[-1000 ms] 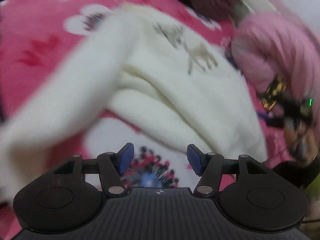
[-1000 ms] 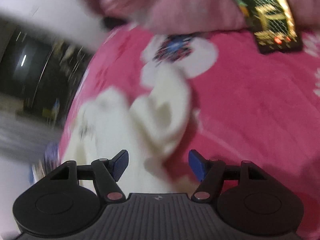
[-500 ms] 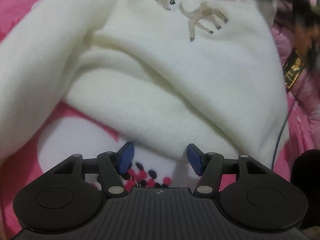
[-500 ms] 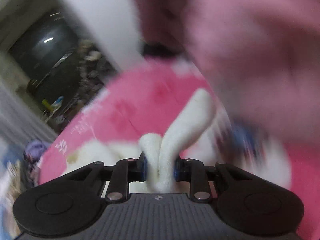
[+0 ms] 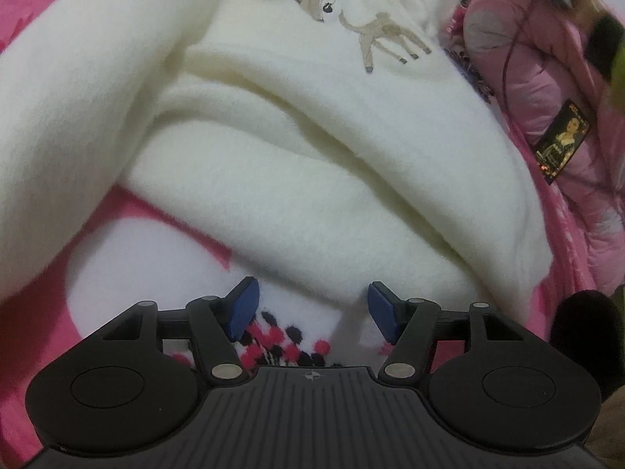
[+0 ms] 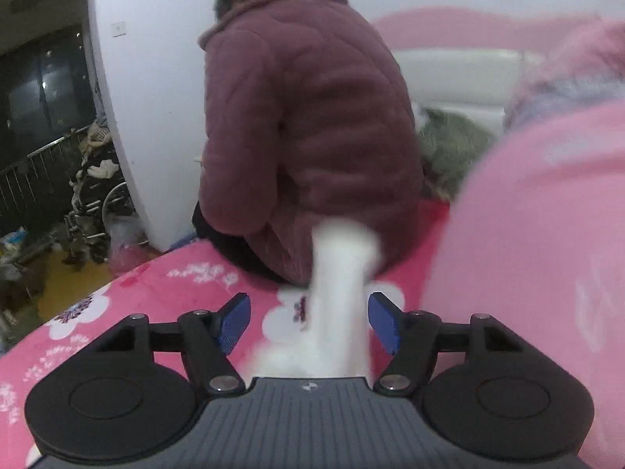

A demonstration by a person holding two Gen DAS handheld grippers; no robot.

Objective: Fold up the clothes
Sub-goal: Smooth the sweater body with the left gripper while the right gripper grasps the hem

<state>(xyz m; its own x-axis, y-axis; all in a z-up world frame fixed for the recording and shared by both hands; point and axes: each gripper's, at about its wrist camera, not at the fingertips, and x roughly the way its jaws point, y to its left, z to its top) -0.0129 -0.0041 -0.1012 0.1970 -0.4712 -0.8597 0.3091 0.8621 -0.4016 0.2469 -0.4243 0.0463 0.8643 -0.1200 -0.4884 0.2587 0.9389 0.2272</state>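
Mostly fluffy cream sweater (embroidered deer), perhaps fleece

The left wrist view looks steeply down, close over the cream sweater on the pink bedspread. The right wrist view faces more level across the bed toward a seated person. Both share the bedspread and, probably, the sweater
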